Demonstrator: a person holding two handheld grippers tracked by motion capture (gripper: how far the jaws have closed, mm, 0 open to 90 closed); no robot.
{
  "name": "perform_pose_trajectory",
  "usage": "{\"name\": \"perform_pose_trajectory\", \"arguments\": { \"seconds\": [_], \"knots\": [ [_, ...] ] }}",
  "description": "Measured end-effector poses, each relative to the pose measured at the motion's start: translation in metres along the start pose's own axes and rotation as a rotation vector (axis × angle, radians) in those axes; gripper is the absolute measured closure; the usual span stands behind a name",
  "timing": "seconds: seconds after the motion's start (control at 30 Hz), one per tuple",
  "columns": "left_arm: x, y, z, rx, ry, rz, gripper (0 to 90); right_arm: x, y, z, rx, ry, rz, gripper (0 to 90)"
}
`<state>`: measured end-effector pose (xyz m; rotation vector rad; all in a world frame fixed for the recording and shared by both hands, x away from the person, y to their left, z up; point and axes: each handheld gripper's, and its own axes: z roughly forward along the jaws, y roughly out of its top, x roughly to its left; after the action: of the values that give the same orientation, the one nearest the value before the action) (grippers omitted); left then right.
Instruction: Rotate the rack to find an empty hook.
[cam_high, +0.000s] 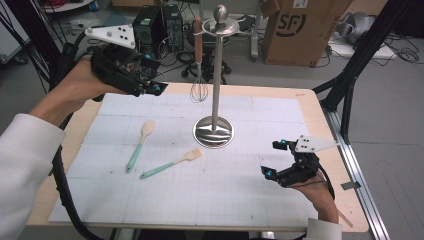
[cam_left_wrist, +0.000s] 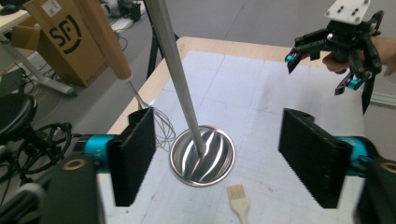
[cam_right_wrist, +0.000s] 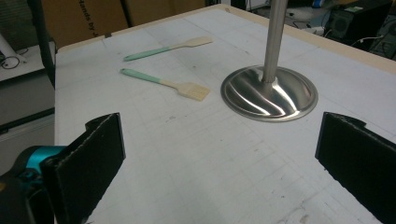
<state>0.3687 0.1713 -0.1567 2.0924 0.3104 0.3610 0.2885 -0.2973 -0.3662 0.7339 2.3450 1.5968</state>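
A steel stand (cam_high: 215, 75) with a round base (cam_high: 213, 133) rises from the middle of the white grid mat (cam_high: 200, 195). A whisk (cam_high: 198, 90) with a wooden handle hangs from a hook at the stand's top. On the mat to the left lie a green-handled wooden spoon (cam_high: 140, 145) and a green-handled spatula (cam_high: 172, 163). My left gripper (cam_high: 154, 75) is raised over the table's far left corner, open and empty; its view looks down past the whisk (cam_left_wrist: 159, 126) onto the base (cam_left_wrist: 201, 156). My right gripper (cam_high: 274, 159) rests low at the front right, open and empty, facing the base (cam_right_wrist: 268, 93) and the spatula (cam_right_wrist: 166, 84).
A cardboard box (cam_high: 300, 27) and computer towers (cam_high: 157, 25) stand on the floor behind the table. A black frame leg (cam_high: 350, 85) runs along the right edge. A thin wooden stick (cam_high: 345, 218) lies at the front right corner.
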Motion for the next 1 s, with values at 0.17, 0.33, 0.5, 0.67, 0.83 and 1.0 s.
{"name": "perform_pose_trajectory", "arguments": {
  "seconds": [0.17, 0.33, 0.5, 0.67, 0.83, 1.0],
  "knots": [
    [0.000, -0.020, -0.002, -0.033, 0.012, -0.016, 3.0, 0.000, 0.000, 0.000, 0.001, -0.001, 0.000, 0.2],
    [-0.002, -0.034, -0.006, -0.040, 0.023, -0.023, 1.6, 0.000, 0.000, -0.001, 0.003, -0.001, -0.001, 0.2],
    [-0.006, -0.049, -0.007, -0.051, 0.027, -0.025, 1.7, 0.000, 0.001, -0.002, 0.000, -0.007, -0.005, 0.3],
    [-0.013, -0.063, -0.008, -0.065, 0.024, -0.032, 1.7, 0.000, 0.001, -0.002, 0.001, -0.009, 0.000, 0.2],
    [-0.020, -0.077, -0.008, -0.070, 0.023, -0.029, 1.7, -0.001, 0.001, -0.002, -0.003, -0.009, -0.004, 0.2],
    [-0.024, -0.095, -0.011, -0.080, 0.020, -0.045, 1.7, 0.000, 0.001, -0.002, -0.003, -0.009, 0.001, 0.2]
  ]
}}
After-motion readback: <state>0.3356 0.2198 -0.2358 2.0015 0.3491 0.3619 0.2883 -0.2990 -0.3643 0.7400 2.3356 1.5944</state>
